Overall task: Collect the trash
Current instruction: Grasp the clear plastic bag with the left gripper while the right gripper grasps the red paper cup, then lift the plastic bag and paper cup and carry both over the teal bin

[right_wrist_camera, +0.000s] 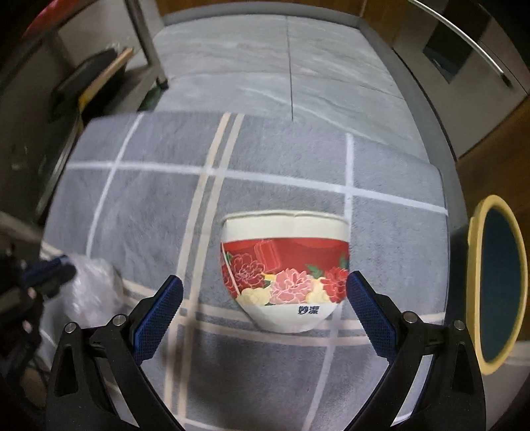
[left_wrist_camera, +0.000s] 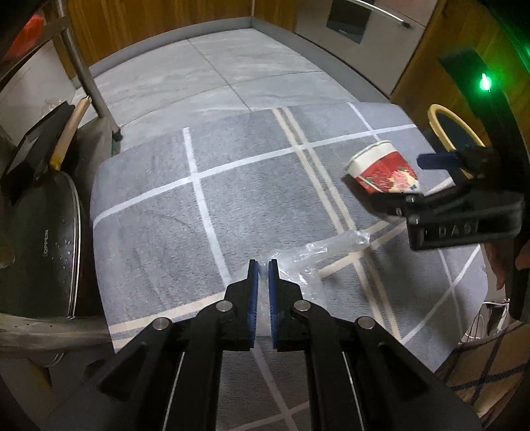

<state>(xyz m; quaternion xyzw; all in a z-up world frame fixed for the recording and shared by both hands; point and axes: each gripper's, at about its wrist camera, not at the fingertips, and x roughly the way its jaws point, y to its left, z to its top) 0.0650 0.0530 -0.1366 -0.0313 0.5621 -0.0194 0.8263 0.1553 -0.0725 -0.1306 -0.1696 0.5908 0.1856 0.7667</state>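
Observation:
A red and white flowered paper cup [right_wrist_camera: 285, 272] lies on its side on the grey checked rug [right_wrist_camera: 265, 165]; it also shows in the left wrist view [left_wrist_camera: 381, 170]. My right gripper [right_wrist_camera: 263, 291] is open, its blue pads on either side of the cup's base, the right pad close to or touching it. A crumpled clear plastic wrapper [left_wrist_camera: 318, 255] lies on the rug. My left gripper [left_wrist_camera: 263, 268] is shut on the wrapper's near edge. The wrapper also shows at the left of the right wrist view [right_wrist_camera: 89, 288].
A round bin with a yellow rim [right_wrist_camera: 497, 285] stands off the rug to the right. A dark pot with a lid [left_wrist_camera: 43, 252] and a metal rack leg [left_wrist_camera: 89, 66] stand to the left. A steel appliance [left_wrist_camera: 361, 26] is at the back.

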